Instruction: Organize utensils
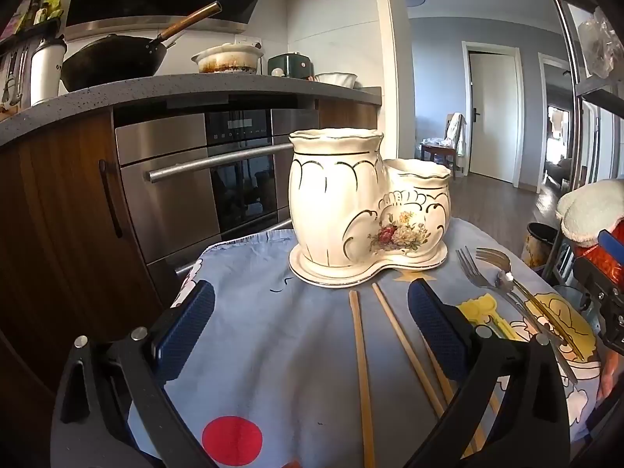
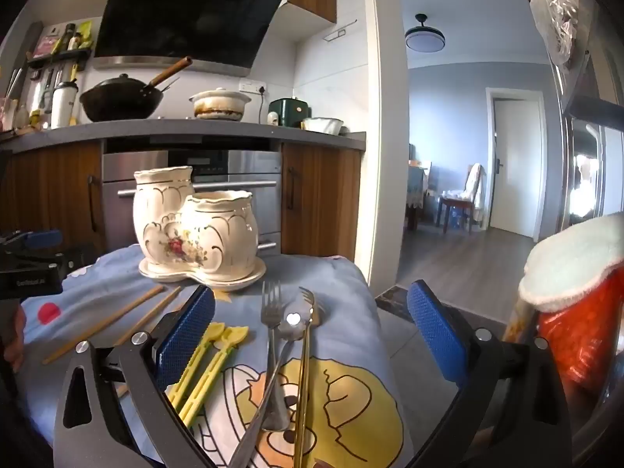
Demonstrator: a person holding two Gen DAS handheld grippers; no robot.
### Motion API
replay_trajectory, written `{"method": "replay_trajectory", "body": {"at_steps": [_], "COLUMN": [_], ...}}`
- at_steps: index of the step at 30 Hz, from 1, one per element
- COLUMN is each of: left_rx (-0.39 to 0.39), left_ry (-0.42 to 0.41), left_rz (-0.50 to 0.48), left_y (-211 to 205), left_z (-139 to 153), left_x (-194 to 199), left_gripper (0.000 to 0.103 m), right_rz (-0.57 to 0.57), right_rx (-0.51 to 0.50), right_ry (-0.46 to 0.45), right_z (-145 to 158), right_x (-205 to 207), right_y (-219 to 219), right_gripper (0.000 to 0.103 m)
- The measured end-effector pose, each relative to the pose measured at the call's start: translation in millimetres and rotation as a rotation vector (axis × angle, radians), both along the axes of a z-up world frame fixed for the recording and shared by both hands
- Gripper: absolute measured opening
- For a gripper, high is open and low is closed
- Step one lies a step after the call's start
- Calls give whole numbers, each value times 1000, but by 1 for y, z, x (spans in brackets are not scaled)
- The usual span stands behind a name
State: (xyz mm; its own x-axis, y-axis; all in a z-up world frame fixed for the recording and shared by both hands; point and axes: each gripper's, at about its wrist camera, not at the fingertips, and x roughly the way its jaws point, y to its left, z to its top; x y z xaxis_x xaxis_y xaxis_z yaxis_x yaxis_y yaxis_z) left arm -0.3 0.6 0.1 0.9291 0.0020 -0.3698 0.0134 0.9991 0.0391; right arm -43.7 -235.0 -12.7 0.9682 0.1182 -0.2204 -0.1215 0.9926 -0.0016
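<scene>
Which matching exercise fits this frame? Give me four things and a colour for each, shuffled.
Things:
1. chopsticks
2. small spoons
3. utensil holder
4. gripper pads

Colours:
A. blue
B. cream with a flower print
C. yellow
D. light wood

Pairs: 1-D, 2-C, 3-B, 4-A

Your left wrist view looks low across the bench (image 1: pixel 273 312), close to the ceramic holder (image 1: pixel 351 210), facing the oven. Your right wrist view sits further right, over the forks (image 2: pixel 273 335). Both share holder, chopsticks (image 1: pixel 360 351), cloth and kitchen behind.
</scene>
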Motion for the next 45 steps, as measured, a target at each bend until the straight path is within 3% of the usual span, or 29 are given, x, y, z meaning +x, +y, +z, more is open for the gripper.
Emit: {"method": "replay_trajectory", "body": {"at_steps": [45], "left_rx": [11], "left_ry": [8], "left_rz": [-4], "left_y": [-5], "left_z": [-1], "left_x": [-1], "left_gripper": [98], "right_rz": [0], "right_rx": [-1], "right_ry": [2], "right_z": [-1], "right_x": [1], "right_y": [1], "right_gripper": [98]}}
